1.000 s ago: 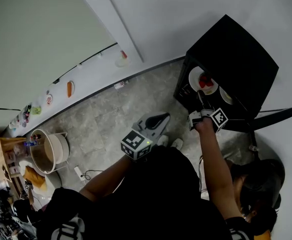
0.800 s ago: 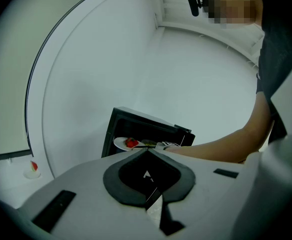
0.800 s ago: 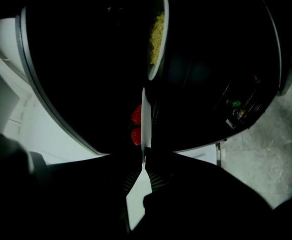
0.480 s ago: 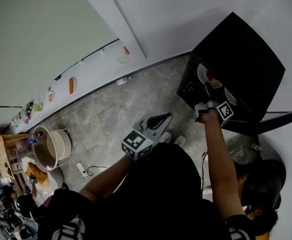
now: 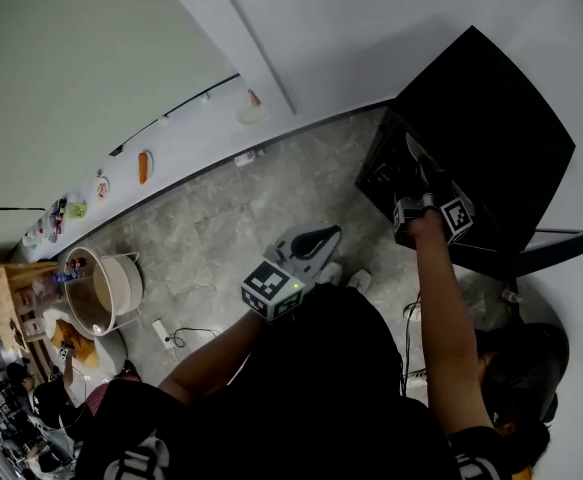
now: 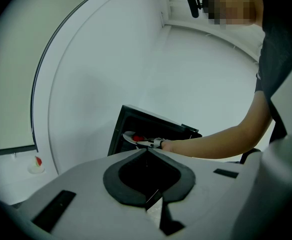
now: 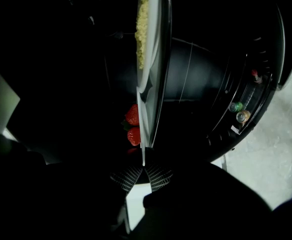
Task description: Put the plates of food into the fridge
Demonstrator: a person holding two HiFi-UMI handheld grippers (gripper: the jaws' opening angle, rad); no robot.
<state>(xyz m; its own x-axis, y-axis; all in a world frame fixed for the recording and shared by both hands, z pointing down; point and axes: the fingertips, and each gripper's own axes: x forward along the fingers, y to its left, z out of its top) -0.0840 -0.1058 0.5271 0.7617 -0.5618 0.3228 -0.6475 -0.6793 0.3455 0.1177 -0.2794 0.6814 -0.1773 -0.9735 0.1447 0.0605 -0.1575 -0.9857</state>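
In the head view the black fridge stands open at the upper right. My right gripper reaches into it, shut on the rim of a white plate. The right gripper view has that plate edge-on inside the dark fridge, its rim pinched between the ribbed pads. Strawberries lie on it near the pads, and yellow grainy food farther along. My left gripper hangs shut and empty over the floor. In its own view, the left gripper points at the fridge and plate.
The fridge door stands open at the right, with small bottles on its shelf. A white ledge along the wall carries more plates of food. A round tub and a power strip are on the stone floor.
My right gripper has pushed the plate deeper into the fridge, so less of it shows in the head view. The left gripper has stayed put.
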